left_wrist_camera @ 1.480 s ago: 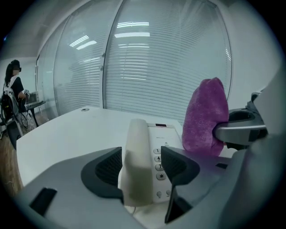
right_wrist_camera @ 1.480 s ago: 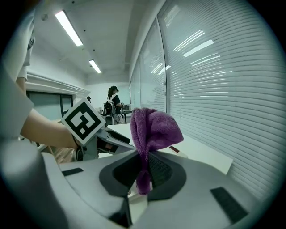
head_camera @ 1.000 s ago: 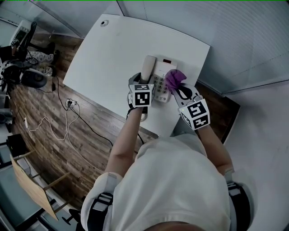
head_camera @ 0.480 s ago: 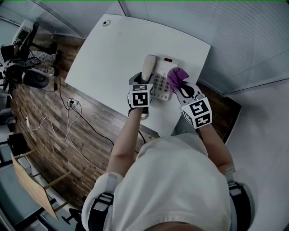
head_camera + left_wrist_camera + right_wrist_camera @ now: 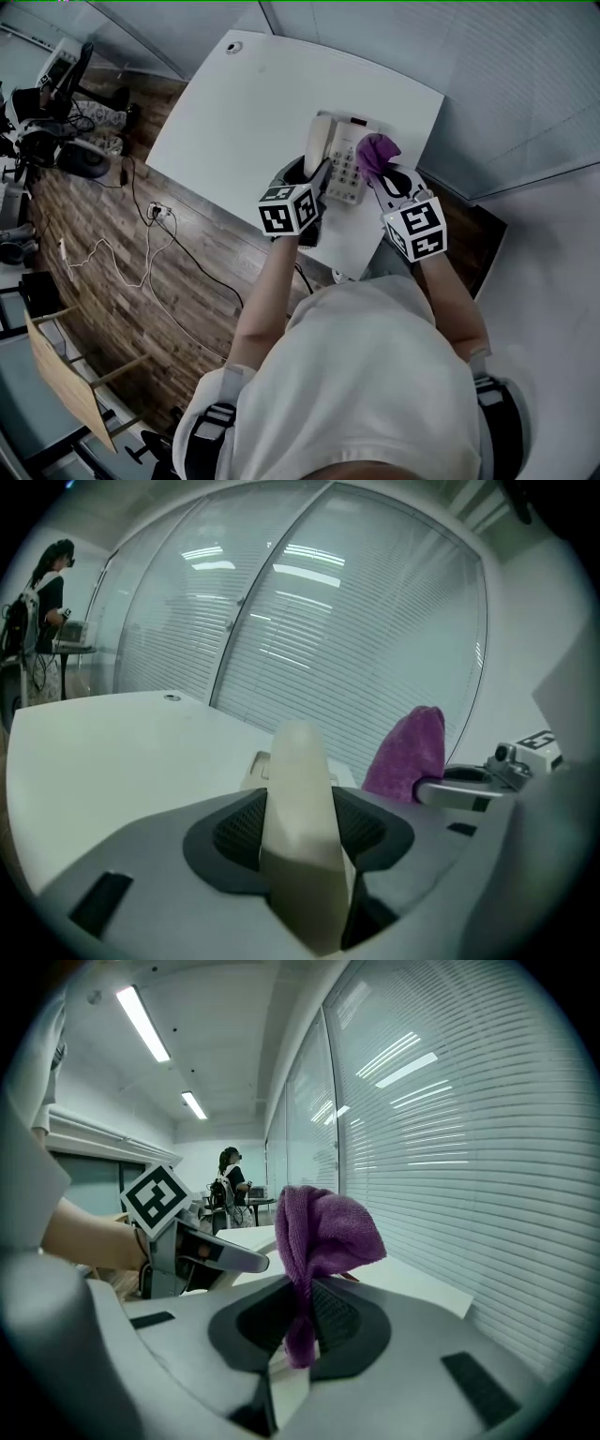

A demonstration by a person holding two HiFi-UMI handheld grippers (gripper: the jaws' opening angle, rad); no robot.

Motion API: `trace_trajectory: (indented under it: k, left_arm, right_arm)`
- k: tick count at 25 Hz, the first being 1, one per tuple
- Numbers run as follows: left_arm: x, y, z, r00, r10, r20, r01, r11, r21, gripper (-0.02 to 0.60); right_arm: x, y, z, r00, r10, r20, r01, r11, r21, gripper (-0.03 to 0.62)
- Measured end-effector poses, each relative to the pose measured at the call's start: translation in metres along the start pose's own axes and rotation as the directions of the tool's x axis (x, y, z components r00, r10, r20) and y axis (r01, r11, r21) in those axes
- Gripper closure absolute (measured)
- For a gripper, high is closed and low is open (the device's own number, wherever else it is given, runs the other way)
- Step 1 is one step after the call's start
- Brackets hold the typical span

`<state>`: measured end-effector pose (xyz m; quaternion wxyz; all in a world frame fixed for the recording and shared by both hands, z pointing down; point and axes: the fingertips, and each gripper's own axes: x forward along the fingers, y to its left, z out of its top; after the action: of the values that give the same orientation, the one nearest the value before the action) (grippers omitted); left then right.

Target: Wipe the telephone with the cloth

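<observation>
The telephone [image 5: 345, 141] sits on the white table [image 5: 253, 103] near its far right corner, close to the window blinds [image 5: 450, 1147]. It looks like a light, hard plastic desk set, so I expect it to slide on the smooth top if rubbed hard, and its keypad [image 5: 347, 175] will give under pressure. The handset [image 5: 298, 827] is the natural place to take hold: stiff, rounded and narrow enough for 2 jaws. The plastic is probably slippery, so a grip across its middle should be safer than at 1 end.

The left gripper [image 5: 312, 178] is clamped on that handset, with a pad against each side and the jaws standing wide. I cannot tell whether the handset is lifted off its cradle.

The purple cloth [image 5: 323, 1227] is soft and limp. The right gripper [image 5: 302, 1321] pinches it by a narrow fold, and the rest bunches up above the jaws. In the head view it hangs over the telephone's right side, but whether it touches is unclear. A loose wad like this should wipe gently.

Below the table edge lies a wooden floor [image 5: 141, 272] with cables.
</observation>
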<state>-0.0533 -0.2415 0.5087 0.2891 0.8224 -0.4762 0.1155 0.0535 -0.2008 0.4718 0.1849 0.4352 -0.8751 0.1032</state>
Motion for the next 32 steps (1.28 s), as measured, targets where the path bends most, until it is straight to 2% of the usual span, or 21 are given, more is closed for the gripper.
trace_trajectory:
  k: [9, 13, 18, 32]
  left_arm:
    - [-0.045, -0.025, 0.001, 0.985, -0.107, 0.135, 0.129, 0.976, -0.174, 0.356]
    - [-0.068, -0.032, 0.003, 0.971, -0.146, 0.190, 0.186, 0.959, -0.214, 0.356]
    - [-0.092, -0.046, 0.000, 0.936, -0.225, 0.270, 0.292, 0.926, -0.241, 0.356]
    - [-0.145, -0.069, -0.008, 0.845, -0.361, 0.395, 0.479, 0.839, -0.257, 0.356]
  right_arm:
    - [-0.002, 0.004, 0.008, 0.998, -0.039, -0.042, 0.034, 0.992, -0.125, 0.549]
    - [0.002, 0.009, 0.010, 0.996, -0.048, -0.078, 0.033, 0.983, -0.183, 0.549]
    - [0.006, 0.015, 0.019, 0.994, -0.056, -0.095, 0.028, 0.963, -0.269, 0.549]
    - [-0.005, 0.064, 0.048, 0.999, 0.011, -0.041, -0.024, 0.946, -0.325, 0.549]
